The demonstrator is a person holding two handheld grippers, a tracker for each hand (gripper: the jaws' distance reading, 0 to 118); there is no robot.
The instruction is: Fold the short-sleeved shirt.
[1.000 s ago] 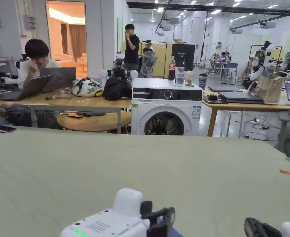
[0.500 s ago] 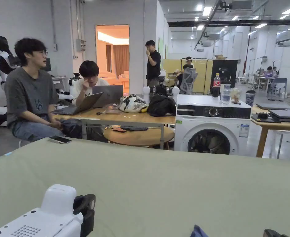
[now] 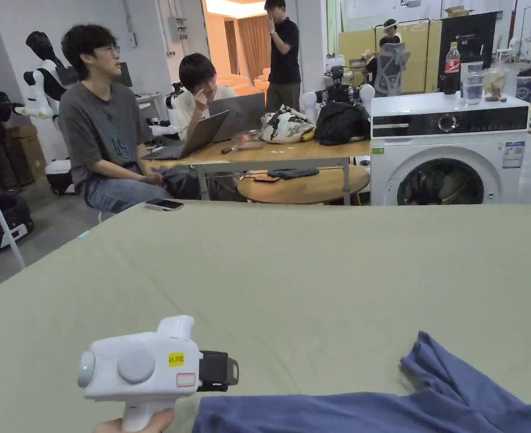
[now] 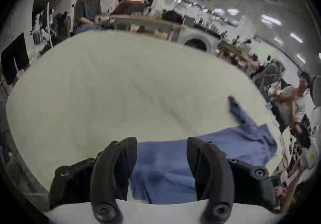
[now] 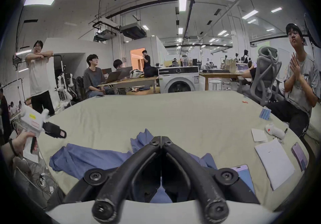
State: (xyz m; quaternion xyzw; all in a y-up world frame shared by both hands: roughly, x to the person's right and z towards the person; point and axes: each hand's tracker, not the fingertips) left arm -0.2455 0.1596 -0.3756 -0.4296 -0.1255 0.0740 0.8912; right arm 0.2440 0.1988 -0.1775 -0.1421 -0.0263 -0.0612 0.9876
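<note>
One blue shirt (image 3: pixel 371 409) lies rumpled on the table (image 3: pixel 292 270), at its near edge. My left gripper (image 4: pixel 161 154) hangs over the shirt's left end, jaws spread and empty. My right gripper (image 5: pixel 161 141) is closed, empty. It looks soft, light and limp, so I'd pinch hem corners or shoulder seams.
</note>
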